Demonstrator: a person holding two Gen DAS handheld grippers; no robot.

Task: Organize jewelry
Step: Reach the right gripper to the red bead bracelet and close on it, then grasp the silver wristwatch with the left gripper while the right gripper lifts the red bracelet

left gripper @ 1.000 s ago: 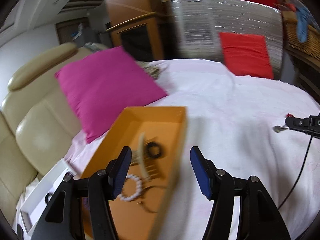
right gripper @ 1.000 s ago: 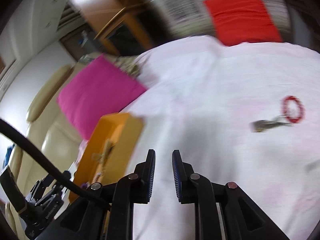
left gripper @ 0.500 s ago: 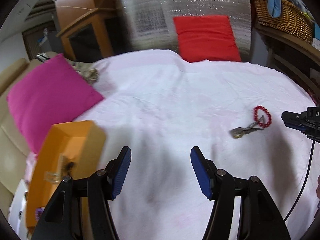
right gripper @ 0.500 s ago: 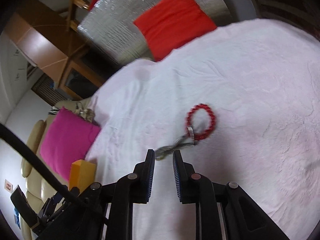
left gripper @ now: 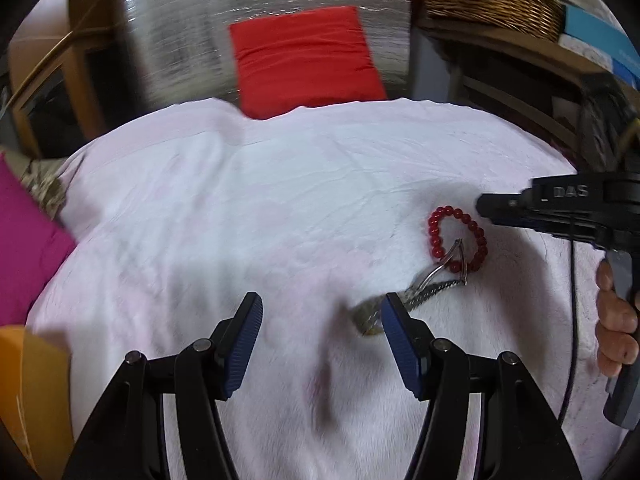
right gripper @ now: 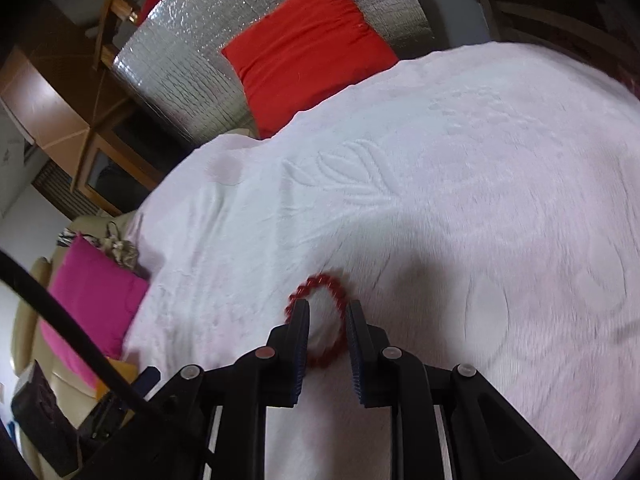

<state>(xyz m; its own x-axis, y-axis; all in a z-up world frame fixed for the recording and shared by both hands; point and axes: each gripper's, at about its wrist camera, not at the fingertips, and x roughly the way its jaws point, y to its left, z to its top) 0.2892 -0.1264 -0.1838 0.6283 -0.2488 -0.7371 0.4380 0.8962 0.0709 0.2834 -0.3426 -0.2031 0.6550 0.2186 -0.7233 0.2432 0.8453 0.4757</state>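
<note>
Red bead bracelet point(right gripper: 324, 312) lies on the pink blanket point(right gripper: 460, 208), metal chain point(left gripper: 420, 292) across it; my right tongs point(right gripper: 328, 314) straddle one side, slightly parted, gripping nothing; pinch beads only, leave the chain. Left tongs point(left gripper: 320, 320) gape wide, empty; half a second ago the bracelet lay well ahead.

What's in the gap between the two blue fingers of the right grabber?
In the right wrist view, part of the red bead bracelet and the white blanket under it show between the right gripper fingers, which are a little apart.
</note>
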